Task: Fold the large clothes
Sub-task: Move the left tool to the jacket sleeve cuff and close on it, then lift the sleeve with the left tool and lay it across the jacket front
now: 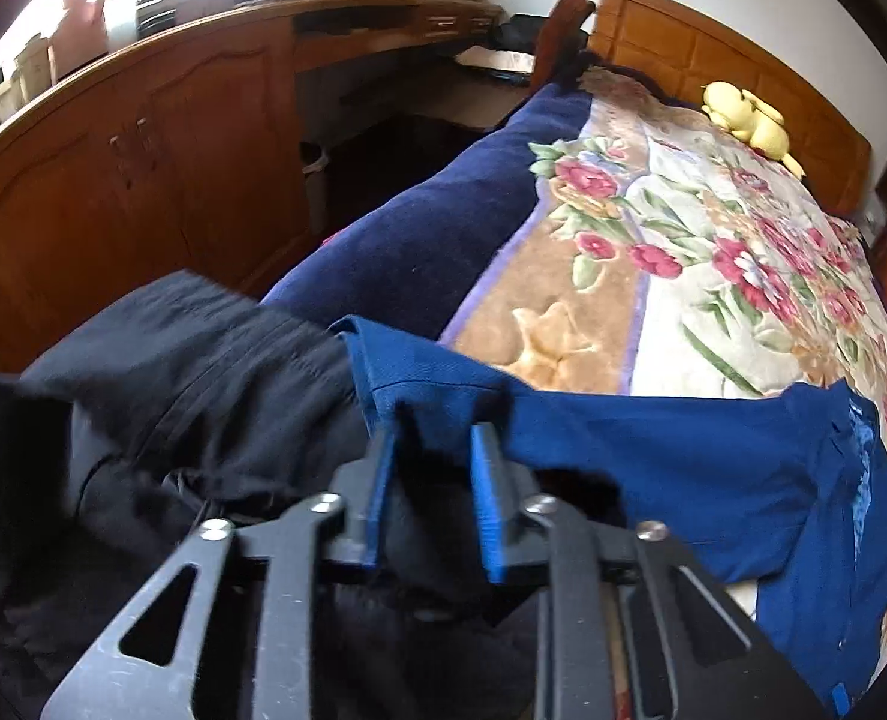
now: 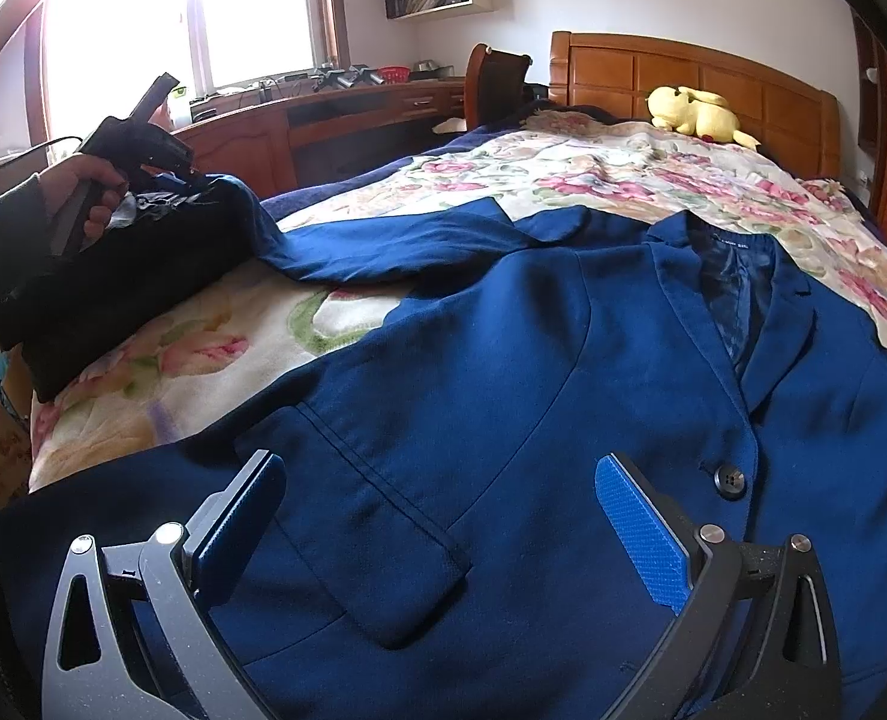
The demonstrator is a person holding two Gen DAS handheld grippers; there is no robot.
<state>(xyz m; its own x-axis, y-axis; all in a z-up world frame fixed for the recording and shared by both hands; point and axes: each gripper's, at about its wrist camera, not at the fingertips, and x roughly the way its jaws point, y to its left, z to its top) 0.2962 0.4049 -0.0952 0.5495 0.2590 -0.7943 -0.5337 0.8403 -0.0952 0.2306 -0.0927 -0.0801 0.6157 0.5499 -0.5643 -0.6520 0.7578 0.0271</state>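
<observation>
Bedroom daylight from a window falls over a wooden-framed bed [image 2: 713, 69] spread with a cream floral blanket [image 2: 593, 174], and on that blanket the job has barely begun. Starting at the left hand-held gripper [image 1: 434, 438], its blue pads stand narrow, and the cuff end of the sleeve of a large royal-blue woven suit jacket [image 2: 503, 360] sits between them at the bed's left edge; whether the pads truly pinch the cloth I cannot tell, since the cuff only reaches their tips. Just beside it, a dark black garment [image 1: 143, 408] is bunched on the same edge. The right hand-held gripper [image 2: 443, 504] hangs wide above the jacket's front near the foot edge, holding nothing, its pads either side of the flapped pocket. Moving outward, the jacket lies face up and fairly flat across the foot half of the bed, lapels open toward the headboard, dark lining showing at the neck, one dark button visible, and its left sleeve stretched out toward the bed's left edge. No fold appears made yet: by my reading, both sleeves and the body remain to be folded. A yellow plush toy [image 2: 692, 111] rests by the headboard, well apart from the jacket.
</observation>
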